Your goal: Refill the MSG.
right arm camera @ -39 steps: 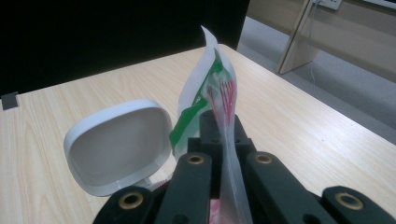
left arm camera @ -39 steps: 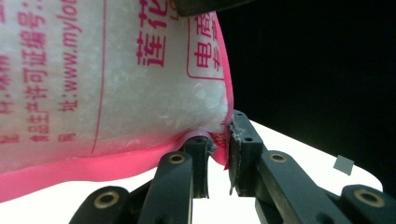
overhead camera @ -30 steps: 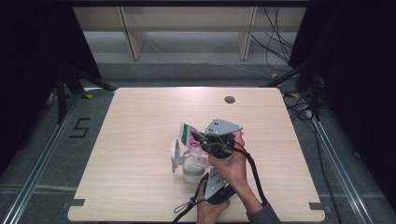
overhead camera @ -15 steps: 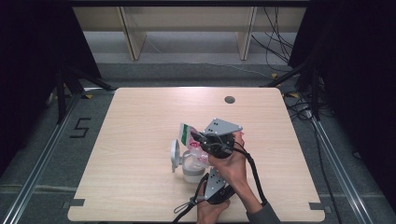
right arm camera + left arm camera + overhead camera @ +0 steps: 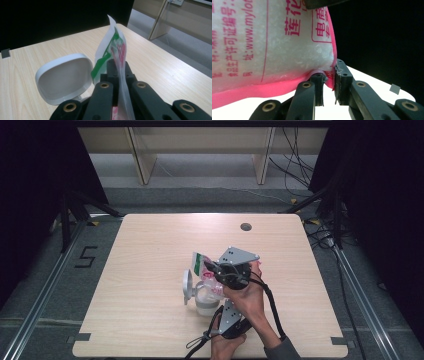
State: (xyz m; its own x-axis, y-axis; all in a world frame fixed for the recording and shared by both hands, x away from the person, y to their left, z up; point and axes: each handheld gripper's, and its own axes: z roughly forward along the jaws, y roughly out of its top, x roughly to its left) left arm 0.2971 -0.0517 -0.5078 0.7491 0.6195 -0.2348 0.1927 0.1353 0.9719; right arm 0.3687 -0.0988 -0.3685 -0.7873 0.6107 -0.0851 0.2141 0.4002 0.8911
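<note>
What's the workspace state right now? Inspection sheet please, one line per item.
Surface: light wooden table, bare apart from the job's things; dark round grommet near the far edge.
Job's things: clear plastic pouch with pink and green print, tipped over a white flip-lid container, lid open.
Clutter: nothing seen.
Grippers: left gripper pinches the pouch's pink bottom seam; right gripper clamps its top edge.
Cables: black cable trails from the right gripper; a loop hangs at the near edge.
Surroundings: grey floor, wooden shelving, black curtains.
</note>
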